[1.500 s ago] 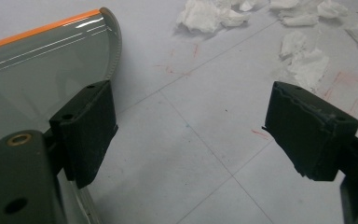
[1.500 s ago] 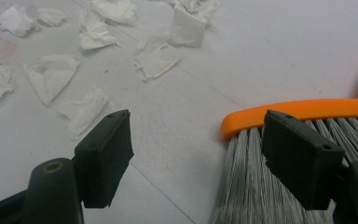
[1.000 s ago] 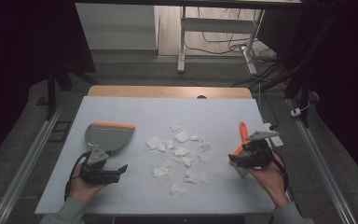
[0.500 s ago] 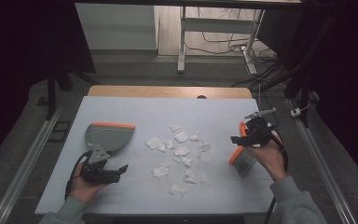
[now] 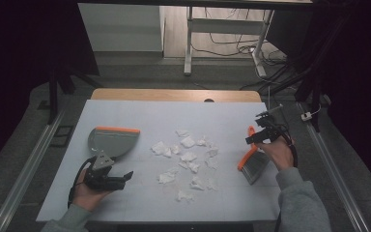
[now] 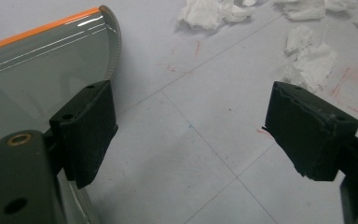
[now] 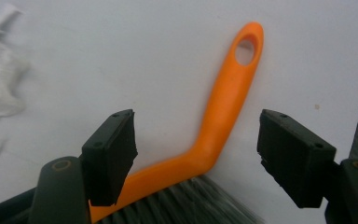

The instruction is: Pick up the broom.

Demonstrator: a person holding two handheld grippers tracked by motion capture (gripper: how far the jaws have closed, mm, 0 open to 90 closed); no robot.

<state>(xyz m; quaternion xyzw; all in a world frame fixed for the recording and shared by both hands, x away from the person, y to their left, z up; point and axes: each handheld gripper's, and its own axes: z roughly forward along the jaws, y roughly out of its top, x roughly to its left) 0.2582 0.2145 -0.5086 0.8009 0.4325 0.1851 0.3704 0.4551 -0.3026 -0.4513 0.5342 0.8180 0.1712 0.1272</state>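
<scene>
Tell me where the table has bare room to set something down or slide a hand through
Free: the far strip of the table beyond the paper scraps, and the near edge between the left gripper and the scraps. Crowded: the middle, where scraps lie scattered between the dustpan and the brush under the right gripper.

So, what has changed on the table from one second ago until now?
The right gripper let go of the brush. Earlier it held the brush up; now the brush lies flat at the table's right side, and the jaws stand open over the orange handle. The left gripper, the dustpan and the paper scraps stayed where they were.
</scene>
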